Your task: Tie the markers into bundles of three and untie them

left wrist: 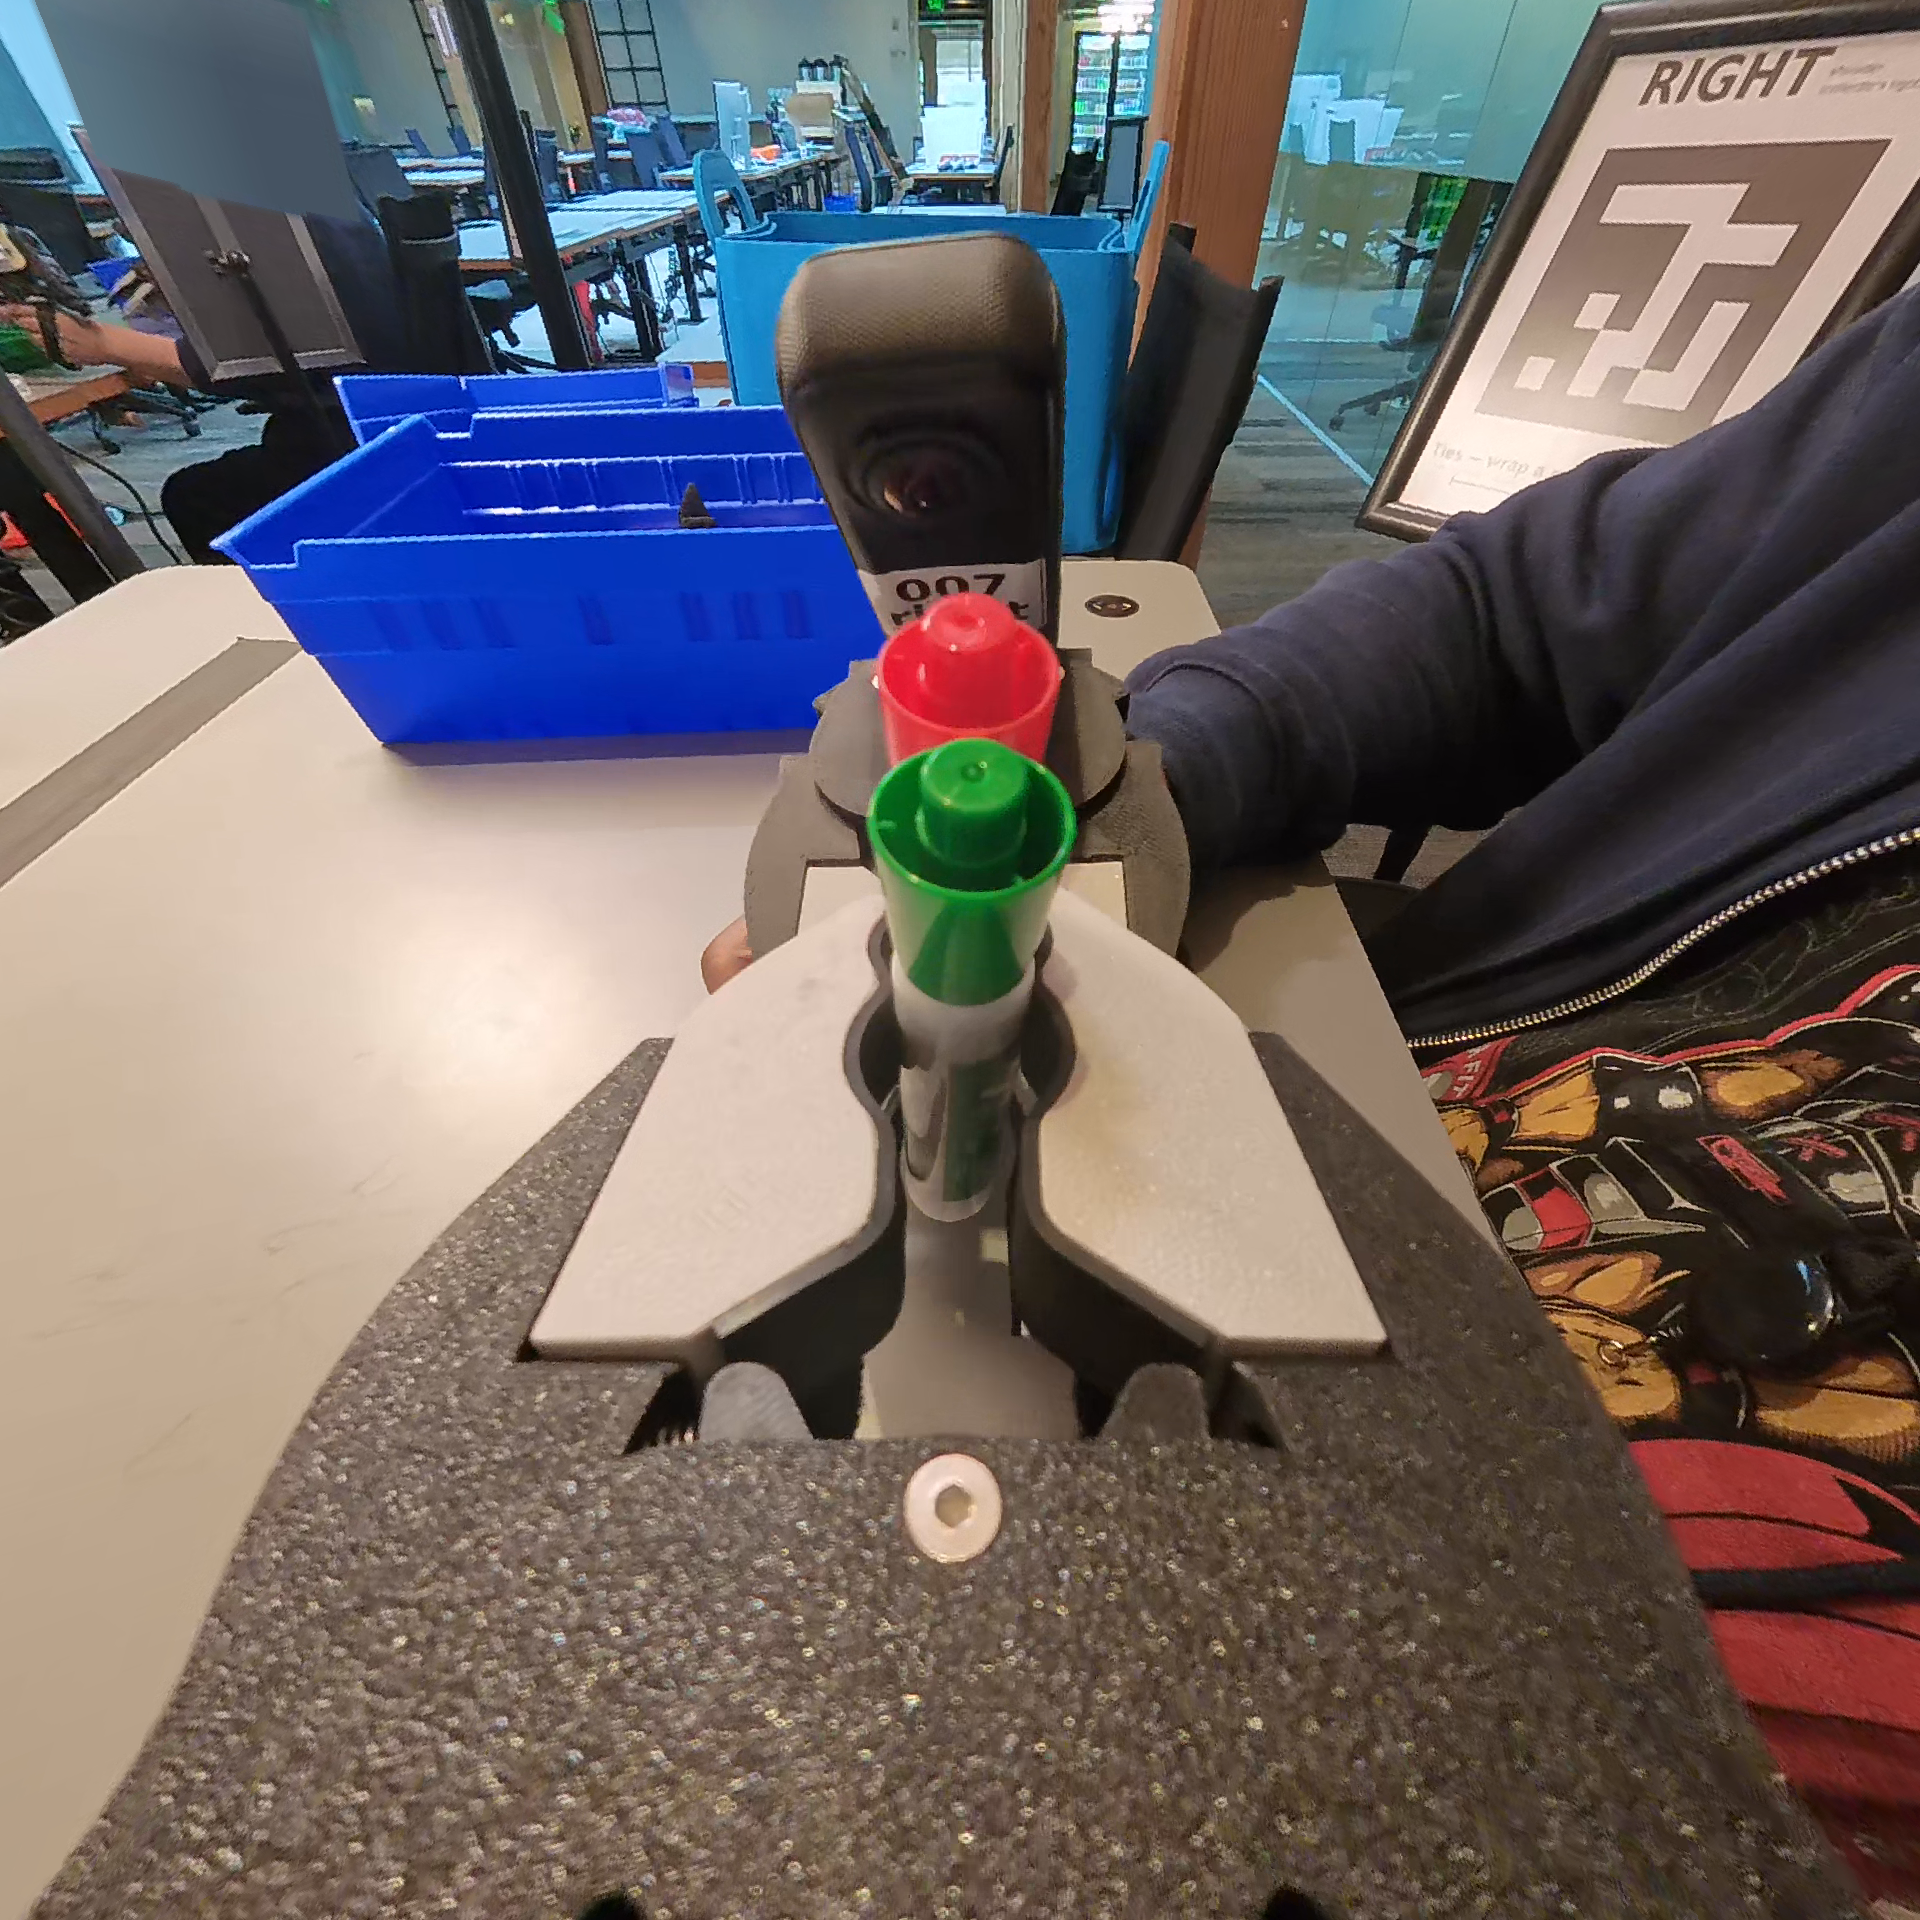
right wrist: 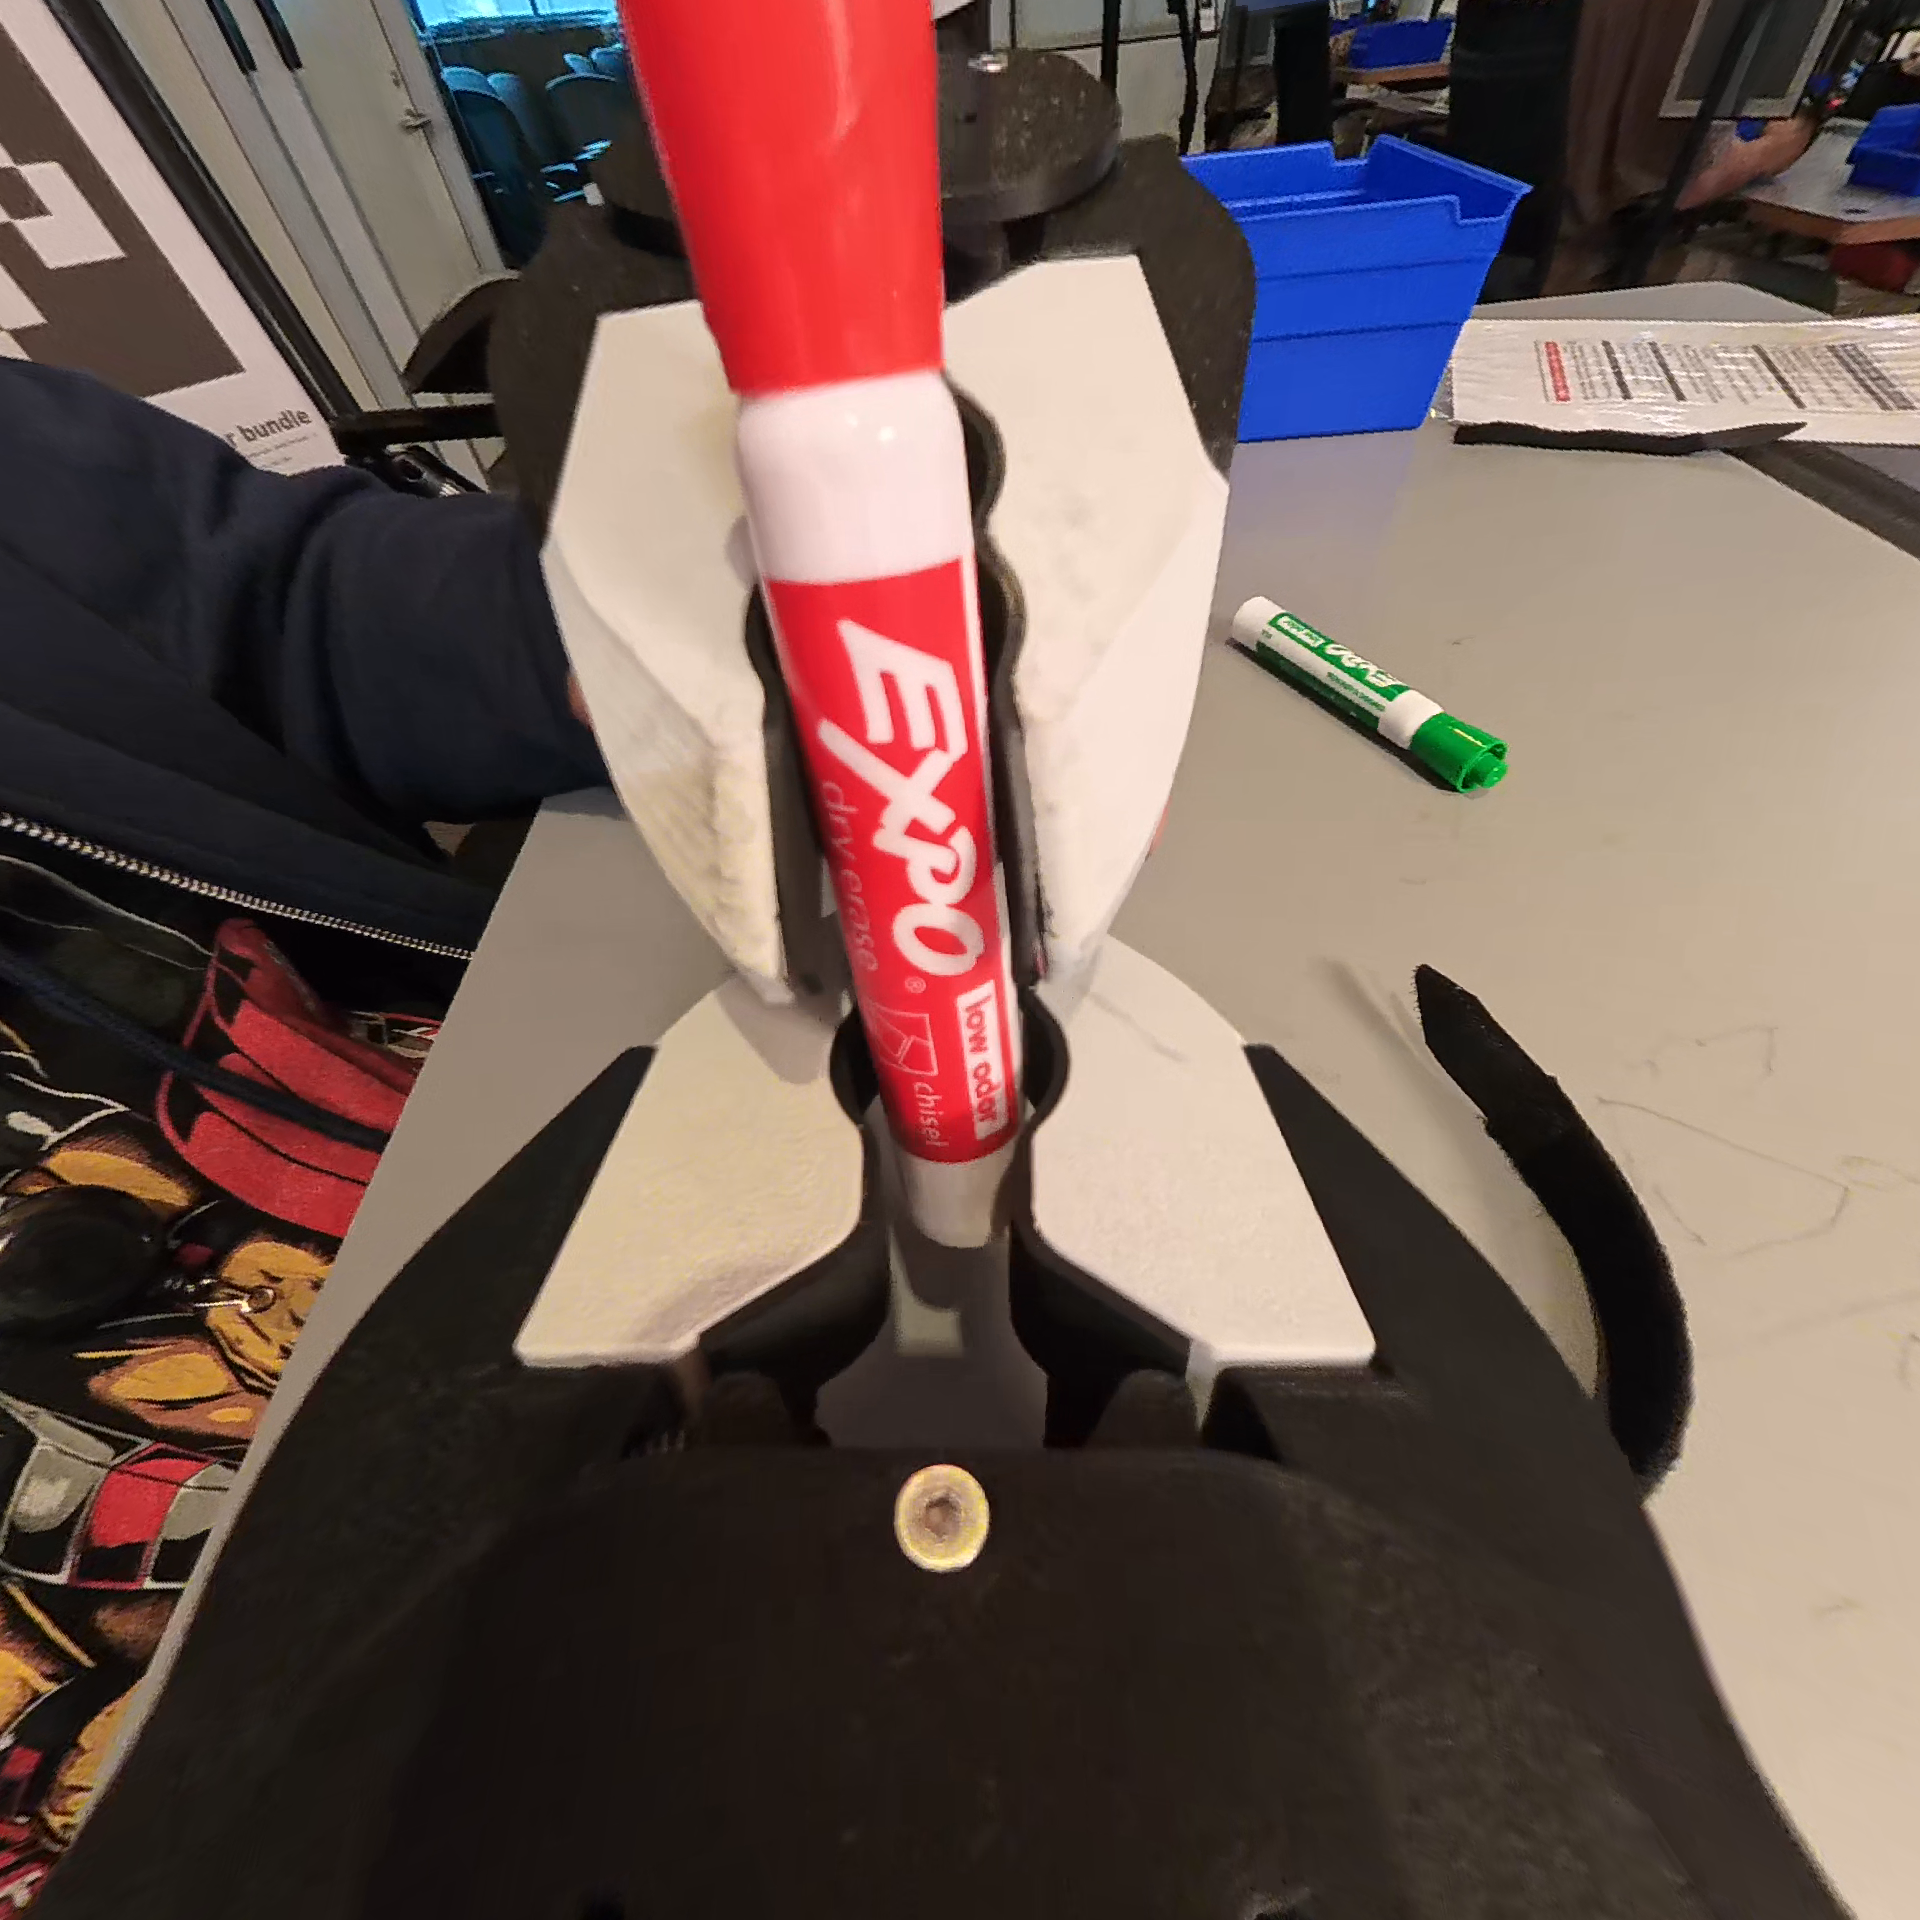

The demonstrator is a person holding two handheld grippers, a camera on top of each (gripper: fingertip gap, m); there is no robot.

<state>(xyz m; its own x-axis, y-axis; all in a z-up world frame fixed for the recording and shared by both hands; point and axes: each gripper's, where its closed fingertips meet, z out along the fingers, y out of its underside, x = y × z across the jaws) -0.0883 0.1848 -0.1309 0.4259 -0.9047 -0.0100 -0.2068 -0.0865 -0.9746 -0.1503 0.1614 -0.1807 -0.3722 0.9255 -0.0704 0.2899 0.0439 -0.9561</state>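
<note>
Between its closed fingers, the left gripper (left wrist: 961,1132) grasped 1 green marker (left wrist: 961,940), with the red marker (right wrist: 883,727) just beyond, clamped by the right gripper (right wrist: 951,1122). Right of that gripper, 1 more green marker (right wrist: 1366,691) and a black strap (right wrist: 1558,1195) lay apart on the table (right wrist: 1662,935).

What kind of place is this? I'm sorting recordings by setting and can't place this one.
Probably an open-plan office or lab used for data collection: rows of desks and office chairs behind glass partitions, blue storage bins on a grey worktable, and a framed marker sign.
</note>
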